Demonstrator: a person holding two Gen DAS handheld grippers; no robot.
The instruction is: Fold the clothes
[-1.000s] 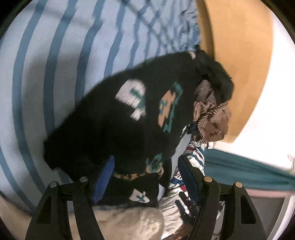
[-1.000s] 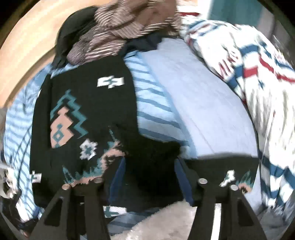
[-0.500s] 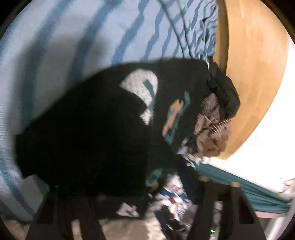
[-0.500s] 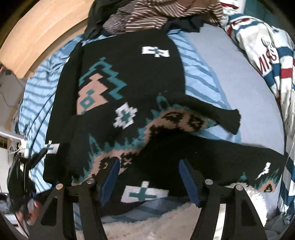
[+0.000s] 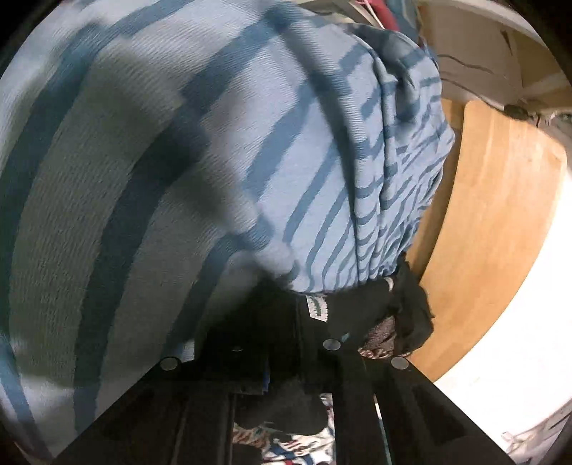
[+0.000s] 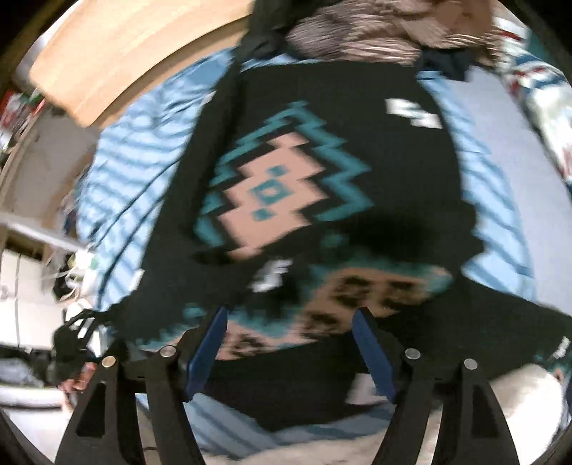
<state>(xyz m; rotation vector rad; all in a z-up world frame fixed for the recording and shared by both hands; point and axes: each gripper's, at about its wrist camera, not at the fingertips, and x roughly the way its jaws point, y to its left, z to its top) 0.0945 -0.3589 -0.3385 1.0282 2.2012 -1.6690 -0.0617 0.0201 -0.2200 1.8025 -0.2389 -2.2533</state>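
Since half a second ago your left claw (image 5: 282, 361) has swung down close to the striped bedsheet (image 5: 186, 171), which now fills most of its view, and the black patterned sweater (image 6: 321, 171) has shrunk to a dark bunch right at its fingers. Black knit sits between those fingers, and they look drawn close on it, though the dark cloth hides the pads and you cannot tell for certain that they grip. Just ahead of that claw and to its right, a white label on the sweater edge (image 5: 316, 307) shows beside a dark garment (image 5: 411, 314) against the wooden bed frame (image 5: 493, 221).

Your right claw (image 6: 291, 343) stands wide, blue pads (image 6: 207, 347) well apart, holding nothing. It hovers over the sweater's near hem, with the pink and teal diamond ahead of it. Beyond the sweater's far edge lies a brown striped garment (image 6: 357, 32). White fleece (image 6: 500, 400) lies below the claw on its right.
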